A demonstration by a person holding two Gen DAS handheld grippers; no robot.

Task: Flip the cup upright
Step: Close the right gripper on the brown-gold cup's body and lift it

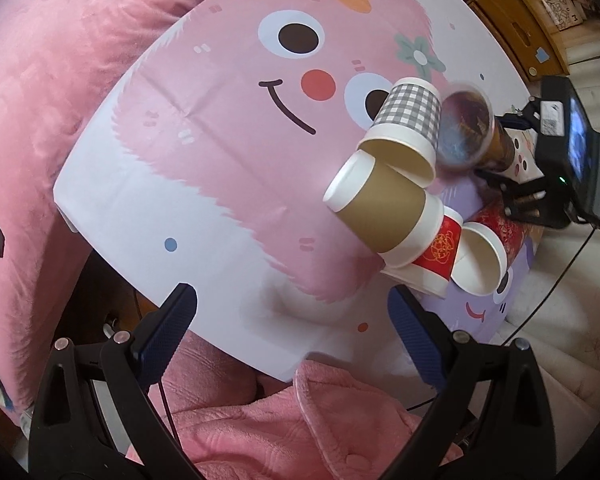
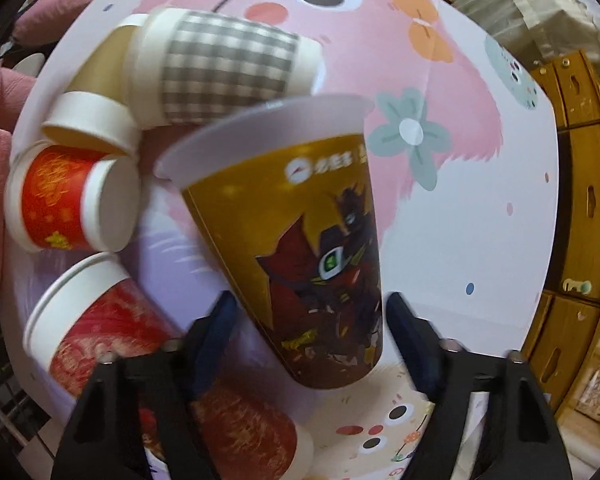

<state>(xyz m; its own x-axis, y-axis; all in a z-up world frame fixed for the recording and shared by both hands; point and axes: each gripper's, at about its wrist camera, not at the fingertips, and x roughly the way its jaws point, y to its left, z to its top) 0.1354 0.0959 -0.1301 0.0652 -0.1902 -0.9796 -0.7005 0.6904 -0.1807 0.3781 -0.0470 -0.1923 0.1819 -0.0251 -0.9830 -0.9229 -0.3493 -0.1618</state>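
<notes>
A tall gold plastic cup with a cat print (image 2: 300,236) stands tilted between the fingers of my right gripper (image 2: 312,320), its rim leaning up and left; the jaws stand open around its base with a gap on each side. In the left wrist view the same cup (image 1: 466,128) is blurred, beside the right gripper (image 1: 512,188). Paper cups lie on their sides on the table: a grey checked one (image 1: 410,114) (image 2: 224,68), a brown one (image 1: 380,210), a small red one (image 2: 68,200) and a red patterned one (image 2: 96,320). My left gripper (image 1: 292,320) is open and empty over the table's near edge.
The table wears a pink cartoon-face cloth (image 1: 228,128). A pink blanket (image 1: 40,100) lies to the left and below. Wooden drawers (image 2: 580,200) stand at the right. Another red patterned cup (image 2: 236,436) lies under the right gripper.
</notes>
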